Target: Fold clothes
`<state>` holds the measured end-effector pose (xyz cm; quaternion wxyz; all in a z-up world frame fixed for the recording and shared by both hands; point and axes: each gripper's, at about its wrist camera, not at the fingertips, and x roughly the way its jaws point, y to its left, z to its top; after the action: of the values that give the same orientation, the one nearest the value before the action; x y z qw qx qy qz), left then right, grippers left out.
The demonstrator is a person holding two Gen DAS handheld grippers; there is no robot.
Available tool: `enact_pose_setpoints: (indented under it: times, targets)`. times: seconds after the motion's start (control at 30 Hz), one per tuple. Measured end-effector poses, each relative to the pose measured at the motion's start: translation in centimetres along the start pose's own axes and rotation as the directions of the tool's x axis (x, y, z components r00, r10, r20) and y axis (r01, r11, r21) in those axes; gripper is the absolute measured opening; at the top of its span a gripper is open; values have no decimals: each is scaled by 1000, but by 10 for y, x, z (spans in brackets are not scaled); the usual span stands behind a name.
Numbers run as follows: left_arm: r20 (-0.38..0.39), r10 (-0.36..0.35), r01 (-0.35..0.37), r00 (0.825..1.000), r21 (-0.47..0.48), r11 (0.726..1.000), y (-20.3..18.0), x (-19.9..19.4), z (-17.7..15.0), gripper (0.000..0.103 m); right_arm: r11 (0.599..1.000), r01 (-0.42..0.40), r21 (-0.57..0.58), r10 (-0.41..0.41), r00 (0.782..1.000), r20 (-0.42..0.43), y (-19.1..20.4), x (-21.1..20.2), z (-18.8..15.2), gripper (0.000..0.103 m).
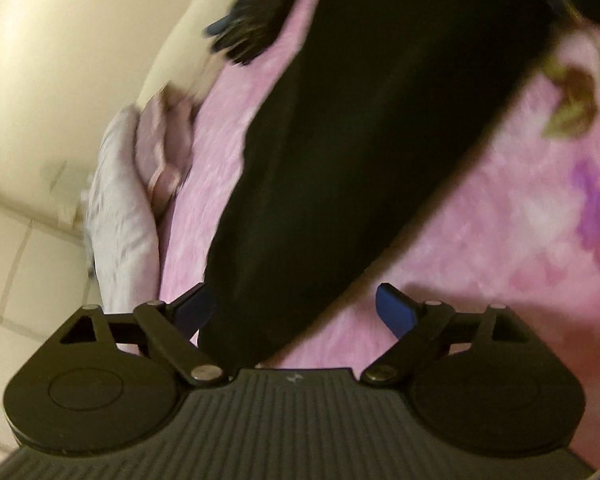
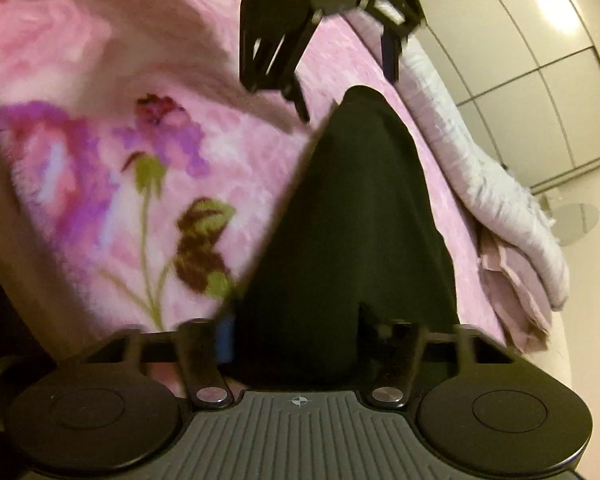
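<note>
Left claw (image 1: 296, 312) angled down over bed, blue pads spread wide, gripping nothing. Black garment (image 1: 364, 140) runs as long dark strip between its fingers, stretching away across pink floral blanket (image 1: 500, 220).

Right claw (image 2: 296, 340) at opposite end, pointing toward left one. Cloth fills gap between its fingers; can't tell if pinched or loose. Garment smooth, matte; blanket fuzzy plush. Folded pale grey quilt (image 2: 480, 176) along bed edge.

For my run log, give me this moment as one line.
task: fold clothes | black garment: on pink floral blanket | left gripper: open over one end | right gripper: jaws straddle other end, grip unclear
</note>
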<state>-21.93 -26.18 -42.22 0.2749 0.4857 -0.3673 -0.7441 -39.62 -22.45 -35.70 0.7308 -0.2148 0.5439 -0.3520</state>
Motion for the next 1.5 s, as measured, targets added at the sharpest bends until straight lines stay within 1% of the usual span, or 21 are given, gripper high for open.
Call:
enact_pose_setpoints:
  times: [0.13, 0.2, 0.27, 0.3, 0.33, 0.37, 0.43, 0.47, 0.57, 0.73, 0.77, 0.83, 0.93, 1.0, 1.13, 1.23, 1.3, 1.33, 1.4, 1.43, 1.5]
  targets:
    - [19, 32, -33, 999, 91, 995, -9, 23, 9, 88, 1000, -27, -2, 27, 1000, -14, -43, -21, -31, 39]
    - [10, 52, -53, 999, 118, 992, -12, 31, 19, 88, 1000, -12, -8, 12, 999, -31, -62, -32, -51, 39]
    - [-4, 59, -58, 998, 147, 987, -17, 38, 29, 81, 1000, -8, -3, 8, 999, -51, -69, -34, -72, 39]
    - [-13, 51, -48, 999, 164, 985, -21, 40, 34, 72, 1000, -7, -1, 7, 998, -57, -70, -34, -82, 39]
    - [-23, 43, -38, 999, 180, 983, -24, 42, 40, 68, 1000, 3, -4, -3, 998, -59, -64, -32, -89, 40]
    - [-34, 39, -32, 999, 188, 982, -27, 42, 42, 58, 1000, 14, -7, -14, 998, -55, -55, -32, -93, 44]
    - [-58, 35, -23, 998, 197, 980, -31, 43, 44, 49, 998, 62, -20, -63, 996, -63, -34, -26, -91, 59]
    - [-70, 33, -19, 997, 202, 979, -33, 43, 44, 47, 996, 88, -20, -89, 994, -69, -25, -22, -89, 67]
    - [-87, 12, 4, 996, 189, 982, -30, 44, 45, 44, 990, 136, 43, -133, 989, -60, -10, -16, -83, 68]
    - [-109, -47, 64, 993, 154, 986, -11, 46, 49, 44, 974, 220, -43, -224, 968, -116, -2, 21, -80, 68]
    - [-114, -60, 77, 992, 148, 986, -6, 47, 49, 43, 977, 208, -44, -212, 971, -109, -7, 23, -83, 67]
    - [-124, -86, 102, 989, 135, 985, 4, 47, 51, 39, 982, 183, -47, -186, 978, -95, -18, 26, -88, 48]
    - [-136, -113, 129, 984, 109, 986, 24, 47, 52, 33, 985, 159, -62, -162, 985, -56, -51, 19, -86, 42]
    - [-140, -92, 103, 986, 75, 992, 48, 42, 52, 31, 978, 188, -90, -190, 982, -19, -82, 16, -78, 40]
    - [-196, -5, 4, 981, -6, 1000, 110, 33, 41, 30, 949, 273, -157, -264, 962, 76, -153, 16, -49, 39]
    - [-268, 111, -130, 957, -56, 990, 158, -1, 27, 30, 918, 353, -182, -321, 929, 183, -193, 16, -17, 39]
    - [-323, 185, -219, 928, -72, 973, 177, -34, 19, 29, 896, 413, -162, -360, 891, 278, -207, 8, 6, 39]
    - [-353, 204, -242, 913, -68, 968, 177, -50, 16, 30, 889, 433, -151, -370, 871, 322, -212, 4, 16, 39]
    - [-410, 227, -271, 883, -51, 961, 167, -83, 11, 30, 893, 429, -134, -347, 849, 399, -203, -4, 27, 40]
    - [-439, 216, -262, 872, -48, 964, 154, -97, 9, 30, 899, 417, -132, -327, 840, 433, -196, -7, 32, 40]
    - [-490, 168, -222, 855, -55, 973, 113, -121, 6, 31, 921, 352, -168, -239, 850, 469, -163, -12, 28, 41]
